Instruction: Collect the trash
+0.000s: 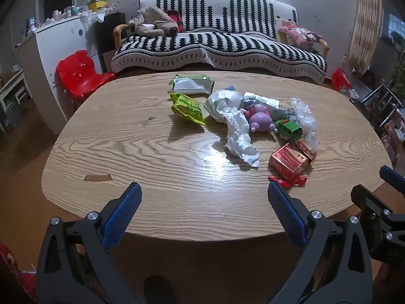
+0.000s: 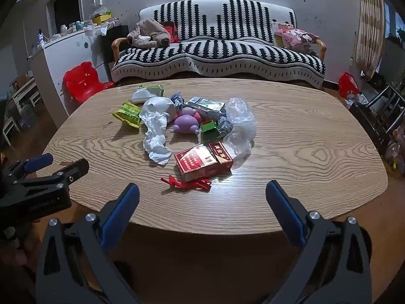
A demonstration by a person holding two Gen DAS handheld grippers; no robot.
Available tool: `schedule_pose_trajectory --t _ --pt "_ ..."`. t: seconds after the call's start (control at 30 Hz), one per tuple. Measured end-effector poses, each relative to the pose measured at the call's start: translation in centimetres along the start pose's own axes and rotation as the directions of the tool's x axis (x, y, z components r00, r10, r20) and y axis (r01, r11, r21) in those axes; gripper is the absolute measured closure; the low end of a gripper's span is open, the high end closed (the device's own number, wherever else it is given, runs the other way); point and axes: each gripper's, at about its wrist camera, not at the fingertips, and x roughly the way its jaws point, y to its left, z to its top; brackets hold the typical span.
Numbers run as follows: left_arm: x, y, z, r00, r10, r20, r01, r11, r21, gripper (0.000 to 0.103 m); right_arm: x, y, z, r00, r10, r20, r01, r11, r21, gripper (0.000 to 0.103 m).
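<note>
In the left wrist view, the left gripper [image 1: 204,190] hangs over the near edge of the tabletop [image 1: 126,152] with its fingers [image 1: 124,210] spread wide and empty. The trash sits in a loose heap past the middle: a yellow-green wrapper [image 1: 188,109], crumpled tissue [image 1: 239,136], a red box [image 1: 288,162] with a red ribbon [image 1: 287,181] just in front, and a purple toy [image 1: 260,121] in among them. A careless sweep here may well take the toy along with the rubbish. In the right wrist view, the right gripper [image 2: 202,190] is likewise wide open and holds nothing, aimed at the ribbon [image 2: 187,183] and box [image 2: 202,163]. The flat ribbon could slip the fingers [image 2: 283,207], the clear plastic [image 2: 240,124] could spring away, and the left gripper [image 2: 54,166] close alongside risks a clash.
</note>
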Motion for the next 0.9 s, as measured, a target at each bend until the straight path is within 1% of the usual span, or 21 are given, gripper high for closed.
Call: schedule_pose_trajectory --t 0.6,0.67,0.9 --pt "0.08 -0.09 -0.03 1.000 -0.004 0.009 0.004 1.000 -0.001 0.006 -0.21 -0.52 0.08 1.000 0.007 0.005 -0.007 1.000 -0.006 0.007" --pt "0.10 -0.10 -0.04 1.000 -0.004 0.008 0.004 1.000 0.000 0.006 0.40 -0.40 0.06 1.000 0.006 -0.004 -0.006 1.000 -0.001 0.007" --pt "0.15 -0.21 -0.13 1.000 -0.008 0.009 0.008 1.000 -0.001 0.006 -0.10 -0.39 0.17 1.000 0.005 -0.003 -0.005 1.000 0.003 0.007"
